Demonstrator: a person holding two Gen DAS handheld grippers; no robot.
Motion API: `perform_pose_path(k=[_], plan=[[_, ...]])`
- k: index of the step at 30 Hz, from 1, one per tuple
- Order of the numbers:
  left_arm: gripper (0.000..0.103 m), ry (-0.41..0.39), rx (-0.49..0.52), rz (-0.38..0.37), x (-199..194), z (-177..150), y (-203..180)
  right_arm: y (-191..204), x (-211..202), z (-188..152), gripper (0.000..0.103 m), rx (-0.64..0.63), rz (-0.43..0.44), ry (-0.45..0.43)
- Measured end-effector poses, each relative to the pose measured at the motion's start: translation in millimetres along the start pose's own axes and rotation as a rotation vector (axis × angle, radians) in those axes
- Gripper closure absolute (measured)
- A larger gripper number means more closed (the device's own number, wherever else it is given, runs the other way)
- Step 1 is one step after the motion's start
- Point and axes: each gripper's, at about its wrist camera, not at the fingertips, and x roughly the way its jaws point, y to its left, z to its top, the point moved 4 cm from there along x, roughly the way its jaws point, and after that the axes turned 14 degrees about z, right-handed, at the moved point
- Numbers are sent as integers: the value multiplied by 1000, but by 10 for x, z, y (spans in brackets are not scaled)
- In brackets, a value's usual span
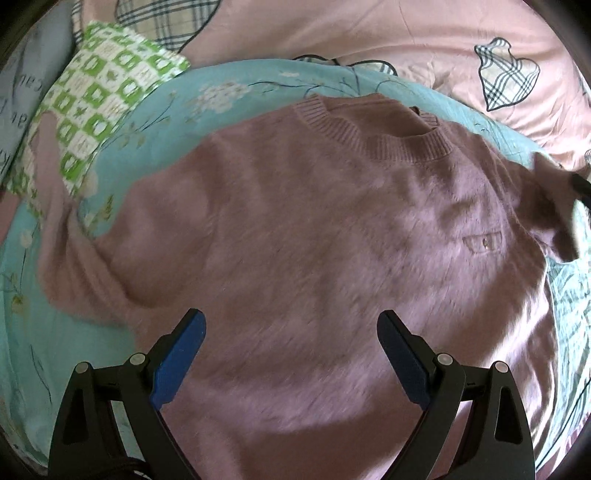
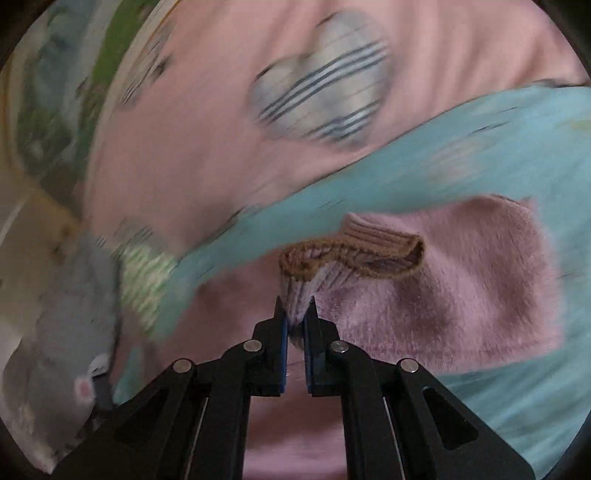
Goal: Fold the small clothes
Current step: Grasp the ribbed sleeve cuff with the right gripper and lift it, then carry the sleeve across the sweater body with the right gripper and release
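A fuzzy mauve sweater [image 1: 314,229] lies spread on the teal floral sheet [image 1: 229,88], ribbed collar toward the far side, a small pocket patch at right. My left gripper [image 1: 291,325] hangs open above the sweater's lower body, nothing between its blue pads. At the right edge of the left wrist view, the sweater's sleeve is lifted, with a dark gripper part [image 1: 580,184] beside it. In the right wrist view my right gripper [image 2: 294,310] is shut on the sleeve's ribbed cuff [image 2: 351,254]; the sleeve [image 2: 461,280] trails to the right over the sheet.
A green-and-white checked pillow [image 1: 99,107] lies at the far left. A pink quilt with plaid hearts [image 1: 369,33] covers the far side. A grey cloth or soft toy [image 2: 62,332] sits at the lower left of the blurred right wrist view.
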Motion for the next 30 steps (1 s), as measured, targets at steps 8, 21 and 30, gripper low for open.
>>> perform_pose_path(k=[8, 21, 30], plan=[[9, 28, -103, -74, -13, -235, 467, 690, 1438, -688, 95, 61, 218, 281], [9, 42, -98, -141, 75, -237, 507, 843, 2184, -1486, 66, 198, 296, 512], [8, 43, 1, -170, 421, 174, -154, 566, 1410, -980, 51, 232, 271, 293]])
